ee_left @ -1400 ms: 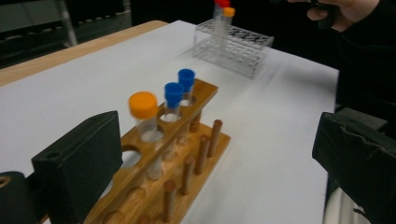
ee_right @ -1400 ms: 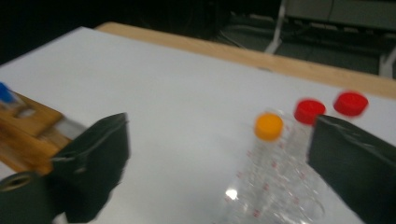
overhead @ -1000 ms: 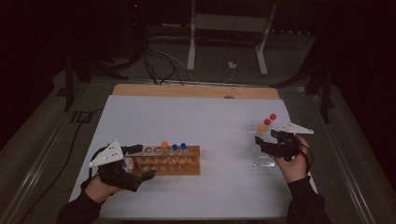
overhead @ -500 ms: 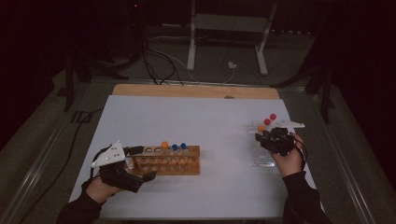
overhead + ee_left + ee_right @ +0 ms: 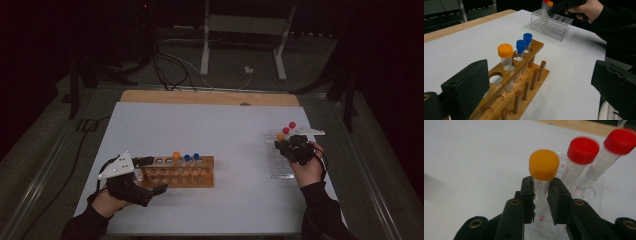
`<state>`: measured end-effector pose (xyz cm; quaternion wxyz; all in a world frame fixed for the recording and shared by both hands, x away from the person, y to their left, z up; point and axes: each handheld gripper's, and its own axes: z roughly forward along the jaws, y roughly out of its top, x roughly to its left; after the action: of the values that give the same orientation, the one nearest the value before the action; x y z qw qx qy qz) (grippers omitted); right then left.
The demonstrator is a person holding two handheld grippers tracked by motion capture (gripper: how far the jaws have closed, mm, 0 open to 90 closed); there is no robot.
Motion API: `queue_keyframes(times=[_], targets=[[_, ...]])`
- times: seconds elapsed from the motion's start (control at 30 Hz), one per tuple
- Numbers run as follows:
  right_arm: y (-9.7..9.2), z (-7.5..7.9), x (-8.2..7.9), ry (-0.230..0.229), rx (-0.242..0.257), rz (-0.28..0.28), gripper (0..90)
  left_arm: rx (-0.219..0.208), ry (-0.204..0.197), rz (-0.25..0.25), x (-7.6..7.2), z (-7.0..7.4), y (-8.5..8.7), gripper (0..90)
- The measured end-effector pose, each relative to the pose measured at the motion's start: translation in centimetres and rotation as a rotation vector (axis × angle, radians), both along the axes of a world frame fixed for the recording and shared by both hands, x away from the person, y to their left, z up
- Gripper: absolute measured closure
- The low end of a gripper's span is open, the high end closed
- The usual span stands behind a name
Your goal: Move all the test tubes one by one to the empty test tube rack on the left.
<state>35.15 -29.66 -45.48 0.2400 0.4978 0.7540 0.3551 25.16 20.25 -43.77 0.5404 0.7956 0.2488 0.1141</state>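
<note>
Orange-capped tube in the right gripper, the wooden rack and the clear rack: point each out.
Orange-capped tube (image 5: 543,165), right gripper view, on its cap.
Wooden rack (image 5: 509,75), left gripper view, on its top board.
Clear rack (image 5: 554,23), left gripper view, on its front wall.

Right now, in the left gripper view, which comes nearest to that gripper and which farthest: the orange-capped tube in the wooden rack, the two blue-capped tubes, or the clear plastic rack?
1. Orange-capped tube, nearest, in the wooden rack between the jaws.
2. First blue-capped tube, next hole along.
3. Second blue-capped tube, just behind it.
4. Clear plastic rack, farthest, across the table.

Right gripper (image 5: 541,202) has just closed; left gripper (image 5: 536,87) gapes wide.
</note>
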Motion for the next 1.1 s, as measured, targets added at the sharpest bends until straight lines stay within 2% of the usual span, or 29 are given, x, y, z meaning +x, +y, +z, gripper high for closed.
queue_keyframes(times=[0.13, 0.33, 0.53, 0.67, 0.87, 1.1], targets=[[-0.1, 0.9, -0.5, -0.023, 0.007, 0.008, 74.4, -0.002, 0.0, -0.005, 0.0, 0.1, 0.0, 2.6], [0.2, 2.2, -1.4, -0.076, -0.021, 0.02, 74.4, -0.002, 0.001, -0.003, 0.0, 0.1, 0.0, 2.6], [0.1, 3.7, -2.4, -0.123, -0.011, 0.022, 74.4, -0.006, -0.002, -0.005, 0.0, 0.2, 0.0, 2.6], [0.4, 4.7, -3.1, -0.143, 0.011, 0.048, 74.4, -0.006, -0.001, -0.011, 0.0, 0.3, -0.2, 2.6], [2.1, 5.0, -4.0, -0.135, 0.008, 0.123, 74.4, -0.007, 0.002, -0.027, -0.1, 0.5, -0.6, 2.6], [4.3, 4.4, -5.2, -0.097, 0.003, 0.215, 74.5, -0.013, 0.014, -0.05, 0.1, 0.9, -1.3, 2.6]])
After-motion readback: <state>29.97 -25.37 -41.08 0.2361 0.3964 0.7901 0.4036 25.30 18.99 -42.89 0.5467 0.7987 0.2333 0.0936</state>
